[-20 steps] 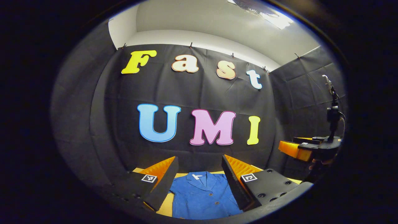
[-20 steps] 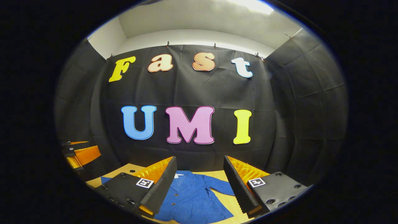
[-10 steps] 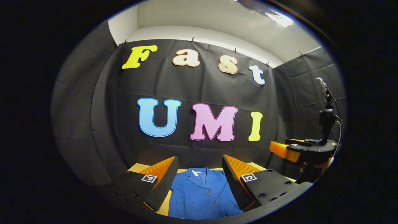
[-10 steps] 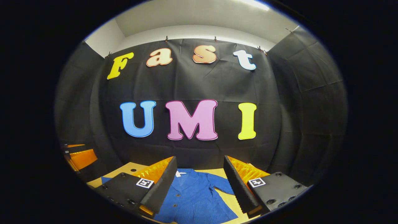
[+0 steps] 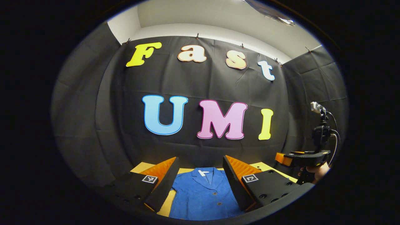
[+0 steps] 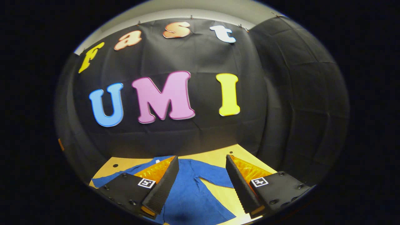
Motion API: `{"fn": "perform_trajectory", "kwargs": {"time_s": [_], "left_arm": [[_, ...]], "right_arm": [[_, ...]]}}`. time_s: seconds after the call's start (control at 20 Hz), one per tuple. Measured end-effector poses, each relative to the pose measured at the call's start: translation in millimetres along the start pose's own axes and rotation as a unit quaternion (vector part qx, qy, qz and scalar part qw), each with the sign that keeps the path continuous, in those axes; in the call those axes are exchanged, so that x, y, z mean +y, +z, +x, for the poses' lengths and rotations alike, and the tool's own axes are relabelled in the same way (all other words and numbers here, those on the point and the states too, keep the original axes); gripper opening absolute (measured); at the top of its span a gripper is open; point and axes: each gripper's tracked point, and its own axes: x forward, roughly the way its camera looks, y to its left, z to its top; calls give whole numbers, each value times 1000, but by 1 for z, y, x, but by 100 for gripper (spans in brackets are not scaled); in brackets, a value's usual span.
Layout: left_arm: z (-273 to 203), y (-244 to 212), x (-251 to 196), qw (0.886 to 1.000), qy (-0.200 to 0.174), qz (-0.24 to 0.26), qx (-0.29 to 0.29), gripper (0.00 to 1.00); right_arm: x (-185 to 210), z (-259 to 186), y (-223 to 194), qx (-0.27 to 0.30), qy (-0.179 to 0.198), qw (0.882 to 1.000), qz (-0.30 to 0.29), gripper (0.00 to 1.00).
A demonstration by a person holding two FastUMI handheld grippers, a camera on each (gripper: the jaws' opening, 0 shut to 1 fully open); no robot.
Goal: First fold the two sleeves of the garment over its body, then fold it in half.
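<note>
A blue buttoned jacket (image 5: 203, 195) lies flat on the wooden table (image 5: 142, 168), collar toward the back wall. My left gripper (image 5: 200, 178) hovers above its chest, open, with nothing between the fingers. In the right gripper view the same jacket (image 6: 190, 193) spreads with one sleeve (image 6: 215, 176) reaching right and the other sleeve (image 6: 122, 175) reaching left. My right gripper (image 6: 201, 175) is open above the garment, tilted down toward the table. That right gripper (image 5: 286, 158) also appears at the far right of the left gripper view, held by a hand (image 5: 314, 172).
The wooden table (image 6: 218, 153) runs back to the black cloth wall. Bare wood lies right of the jacket between the sleeve and the hem. A small hole (image 6: 113, 165) marks the table's left part.
My right gripper has dipped down and turned, so more of the table and both sleeves appear. In the left gripper view it has dropped lower. My left gripper has shifted only slightly.
</note>
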Motion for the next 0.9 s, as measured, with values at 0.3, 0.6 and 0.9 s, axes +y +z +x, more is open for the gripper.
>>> {"fn": "perform_trajectory", "kwargs": {"time_s": [0.3, 0.6, 0.9], "left_arm": [[38, -11, -17, 999, 22, -3, 33, 81], [72, -36, -44, 996, 23, 10, 91, 81], [82, -62, -76, 989, -9, 29, 142, 81]], "right_arm": [[-109, 71, -68, 95, -101, 990, -2, 95], [-211, 116, -142, 201, -183, 962, -36, 95], [-248, 141, -216, 323, -215, 922, -12, 98]]}}
